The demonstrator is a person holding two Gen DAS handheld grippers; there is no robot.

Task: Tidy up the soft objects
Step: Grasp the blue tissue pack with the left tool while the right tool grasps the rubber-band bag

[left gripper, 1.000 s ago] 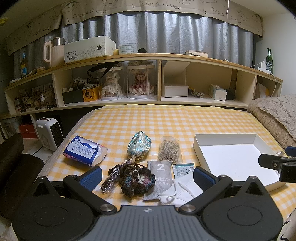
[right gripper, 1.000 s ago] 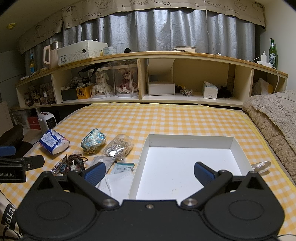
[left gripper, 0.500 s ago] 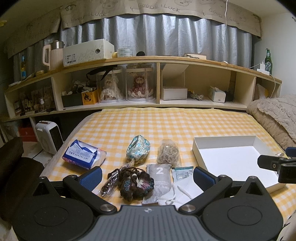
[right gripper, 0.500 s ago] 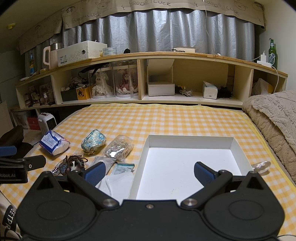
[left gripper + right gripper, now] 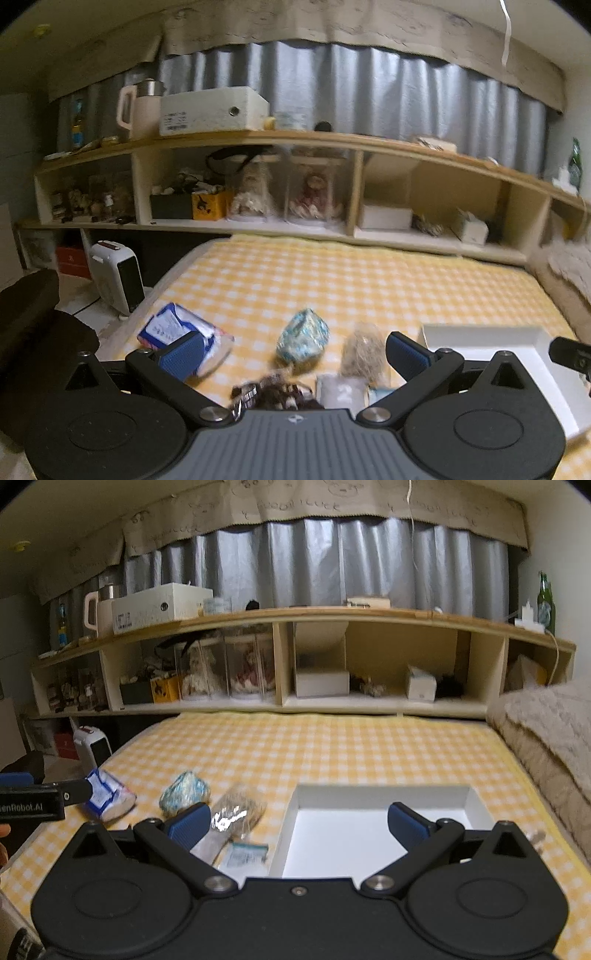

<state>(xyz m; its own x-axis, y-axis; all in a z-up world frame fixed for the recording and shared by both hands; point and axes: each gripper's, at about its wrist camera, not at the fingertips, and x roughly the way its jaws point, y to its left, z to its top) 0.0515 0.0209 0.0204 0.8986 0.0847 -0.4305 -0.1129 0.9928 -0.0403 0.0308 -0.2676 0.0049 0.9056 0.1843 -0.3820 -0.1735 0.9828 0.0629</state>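
Held the left gripper [image 5: 293,354] spread wide and empty above the row of soft things on the yellow checked bedcover [image 5: 332,280]; held the right gripper [image 5: 297,822] equally spread, gripping nothing, over the near edge of the white tray [image 5: 380,790]. Found every soft item outside the tray, to its left: blue tissue packet [image 5: 177,328] farthest left, teal floral pouch [image 5: 303,338] and clear bag of rubber bands [image 5: 360,354] side by side in the middle, dark crocheted piece [image 5: 277,393] and grey sachet marked 2 [image 5: 341,393] nearest the left camera, half hidden by the gripper body, plus a small teal-labelled packet [image 5: 243,854] just beside the tray wall. Saw nothing in the tray, judging by its bare white floor, though with the near part hidden. Noted clear cases with dolls [image 5: 251,668] in the shelf cubbies behind, well apart from the work. Judged the crowding the main hazard: could easily pinch two neighbours at once, or drag the crocheted piece's loose strands along with the sachet. Judged the slick plastic bags likely to slip from a shallow pinch, and the light tray liable to be shoved across the bedcover by a careless drop against its wall. Could not read fine detail in the blurred left view.
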